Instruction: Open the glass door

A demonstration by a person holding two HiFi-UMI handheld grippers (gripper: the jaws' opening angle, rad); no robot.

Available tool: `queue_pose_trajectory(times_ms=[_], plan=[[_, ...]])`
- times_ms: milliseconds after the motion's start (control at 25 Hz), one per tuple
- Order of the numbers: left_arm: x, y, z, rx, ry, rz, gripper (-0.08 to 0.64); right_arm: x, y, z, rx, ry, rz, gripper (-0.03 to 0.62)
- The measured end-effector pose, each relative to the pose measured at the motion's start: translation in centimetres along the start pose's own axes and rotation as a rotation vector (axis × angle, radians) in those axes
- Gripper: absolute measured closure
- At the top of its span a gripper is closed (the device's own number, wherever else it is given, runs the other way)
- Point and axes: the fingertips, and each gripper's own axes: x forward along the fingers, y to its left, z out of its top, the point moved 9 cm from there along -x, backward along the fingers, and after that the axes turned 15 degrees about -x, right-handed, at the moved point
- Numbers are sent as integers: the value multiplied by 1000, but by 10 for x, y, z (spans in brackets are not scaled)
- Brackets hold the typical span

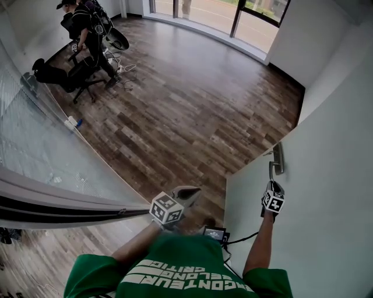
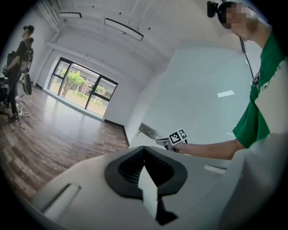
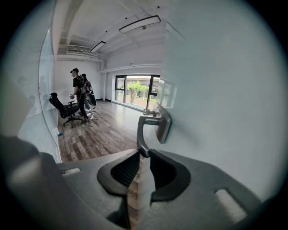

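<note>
The pale frosted glass door (image 1: pixel 326 192) stands ajar at the right, its edge toward me. A metal lever handle (image 1: pixel 277 161) on a plate is fixed near that edge. My right gripper (image 1: pixel 273 187) is up at the lever, and in the right gripper view the handle (image 3: pixel 149 127) hangs down with its tip pinched between the shut jaws of the right gripper (image 3: pixel 143 155). My left gripper (image 1: pixel 187 193) hangs low in front of my body, away from the door, shut on nothing. The left gripper view shows the left gripper (image 2: pixel 145 167), and beyond it the handle (image 2: pixel 148 131) and right gripper (image 2: pixel 173 140).
Wood floor (image 1: pixel 192 99) spreads beyond the doorway. A glass partition (image 1: pixel 41 145) runs along the left. A person (image 1: pixel 87 29) stands by a black office chair (image 1: pixel 64 75) at the far left. Large windows (image 1: pixel 233 17) line the back wall. A small black device with a cable (image 1: pixel 215 233) hangs at my chest.
</note>
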Motion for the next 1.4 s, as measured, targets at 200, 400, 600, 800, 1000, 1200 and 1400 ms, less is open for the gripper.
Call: queue_pose_trajectory(times_ms=[200,400,600,800,1000,1200,1400], plan=[[18,-8,0,-6,-6,11,543,4,-28,-11,31,25,-51,534],[36,-15,2,-6,-6,26,543,10,-60,-23,73,53,-106,532],[51,-20,5,-4,-20,36,543,16,-91,-36,110,72,-145,534],[64,-22,7,-6,-36,46,543,19,-118,-50,131,92,-194,532],[80,-29,8,-7,-36,48,543,20,-148,-64,144,116,-251,532],[93,-30,8,-7,-32,56,543,22,-170,-76,149,139,-301,532],[105,-30,7,-11,-30,56,543,20,-185,-86,156,164,-349,532]])
